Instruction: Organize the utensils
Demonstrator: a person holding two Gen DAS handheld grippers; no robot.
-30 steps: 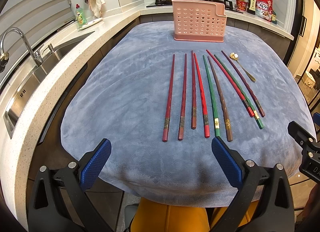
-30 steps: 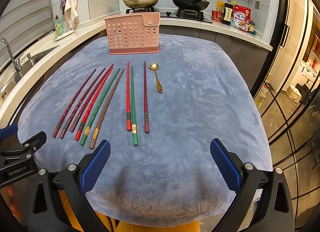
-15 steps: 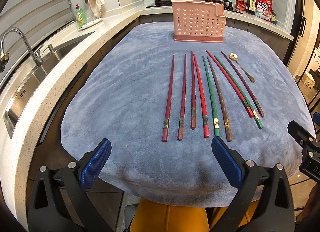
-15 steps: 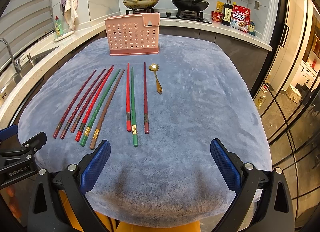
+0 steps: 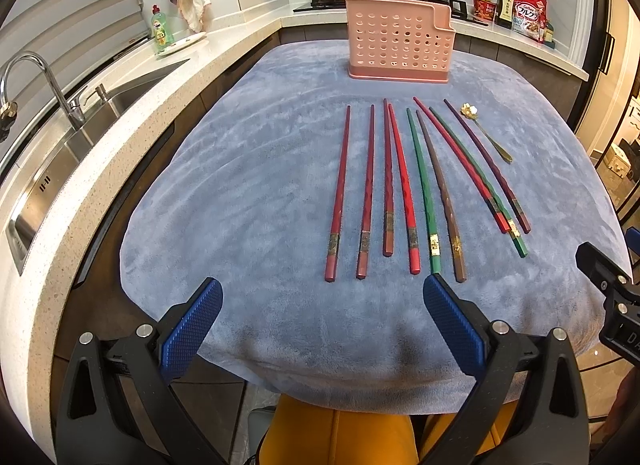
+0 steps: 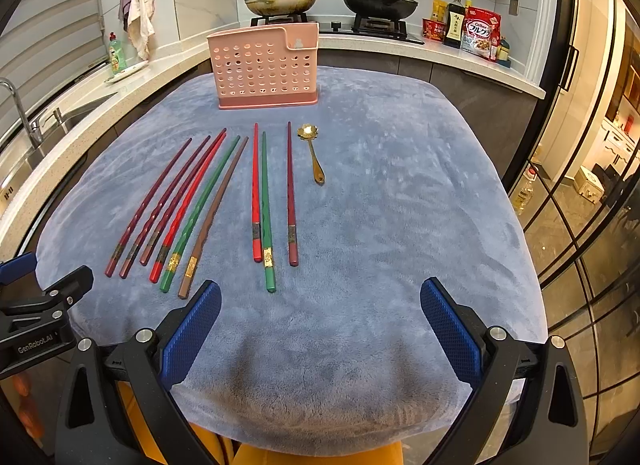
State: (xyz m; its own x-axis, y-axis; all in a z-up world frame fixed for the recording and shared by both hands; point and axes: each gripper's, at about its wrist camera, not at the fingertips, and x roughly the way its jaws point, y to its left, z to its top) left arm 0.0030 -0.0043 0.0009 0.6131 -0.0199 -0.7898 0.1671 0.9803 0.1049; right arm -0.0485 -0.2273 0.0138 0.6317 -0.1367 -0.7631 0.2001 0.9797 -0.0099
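Several red, green and brown chopsticks lie side by side on a blue-grey cloth, also in the right wrist view. A gold spoon lies to their right. A pink perforated utensil holder stands upright at the far end. My left gripper is open and empty, near the table's front edge, just short of the chopstick ends. My right gripper is open and empty at the same edge, to the right.
A sink with tap lies left of the table along a speckled counter. Two pans sit on the stove behind the holder. Food packets stand at the back right. Glass doors are on the right.
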